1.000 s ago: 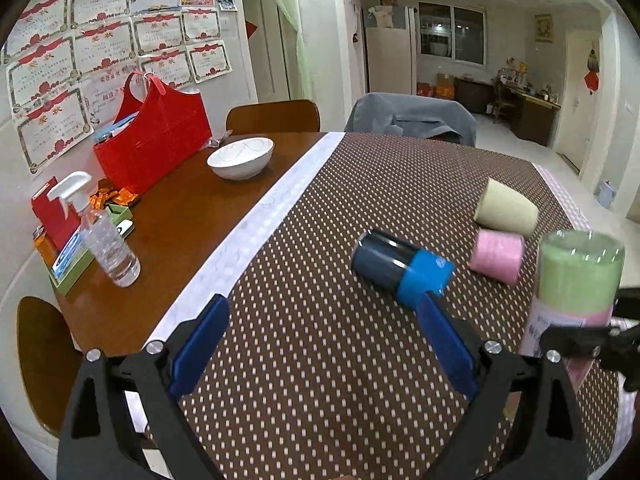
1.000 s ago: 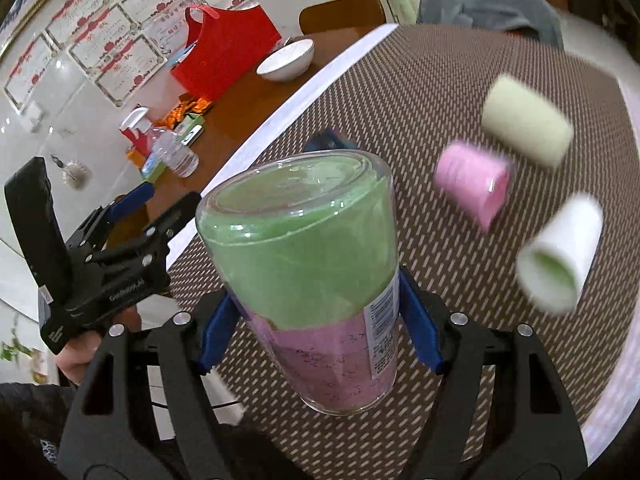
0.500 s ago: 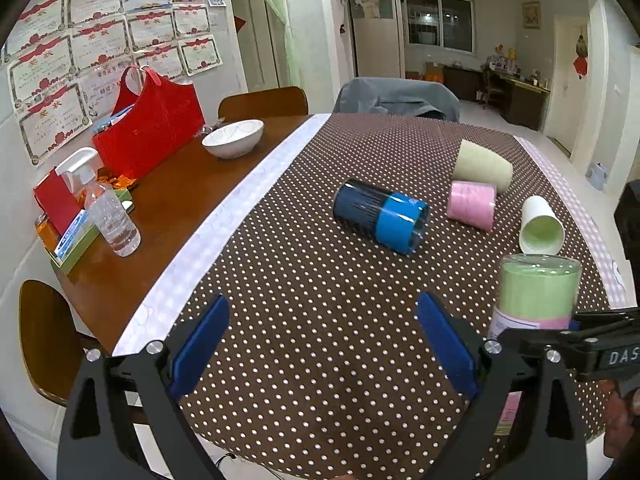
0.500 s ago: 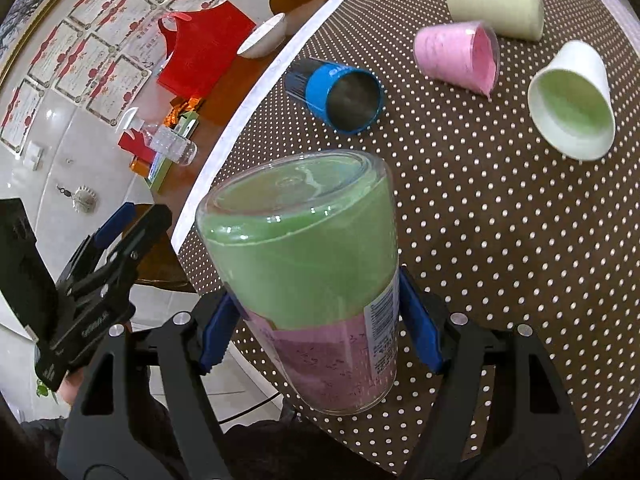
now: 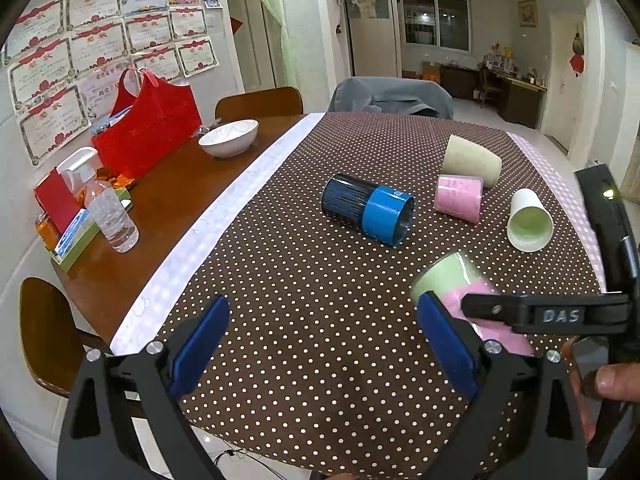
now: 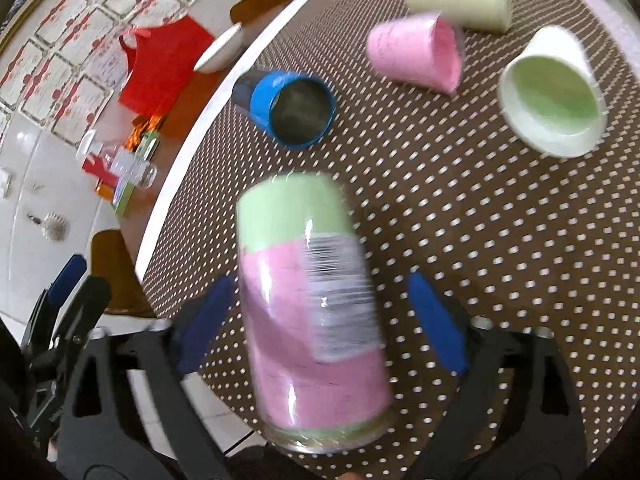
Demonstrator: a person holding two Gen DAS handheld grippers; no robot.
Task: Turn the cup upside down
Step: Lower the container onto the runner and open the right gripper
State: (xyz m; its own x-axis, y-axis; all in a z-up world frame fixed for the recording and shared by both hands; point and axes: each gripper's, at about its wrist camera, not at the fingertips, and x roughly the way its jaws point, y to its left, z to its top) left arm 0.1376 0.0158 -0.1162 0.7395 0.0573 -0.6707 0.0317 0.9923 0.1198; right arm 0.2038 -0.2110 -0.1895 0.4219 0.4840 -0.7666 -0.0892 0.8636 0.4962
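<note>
Both of my right gripper's (image 6: 320,316) blue-padded fingers (image 6: 438,322) stand spread, with visible gaps to the clear glass cup with a green and pink paper lining and a barcode label (image 6: 312,312) between them; it is motion-blurred, so I cannot tell whether either pad touches it. The cup's long axis runs forward along my fingers, tilted, its closed green end pointing away toward the table's middle and its clear thick rim end nearest me. From my left wrist camera the cup (image 5: 460,288) leans with the green end up and to the left, above the brown polka-dot tablecloth (image 5: 304,300). My left gripper (image 5: 324,344) is spread wide, grasping nothing. Farther off lie a dark tumbler with a blue band (image 5: 368,210), a pink paper cup (image 5: 458,198), a beige cup (image 5: 470,160) and a white cup with a green inside (image 5: 528,226), all on their sides.
</note>
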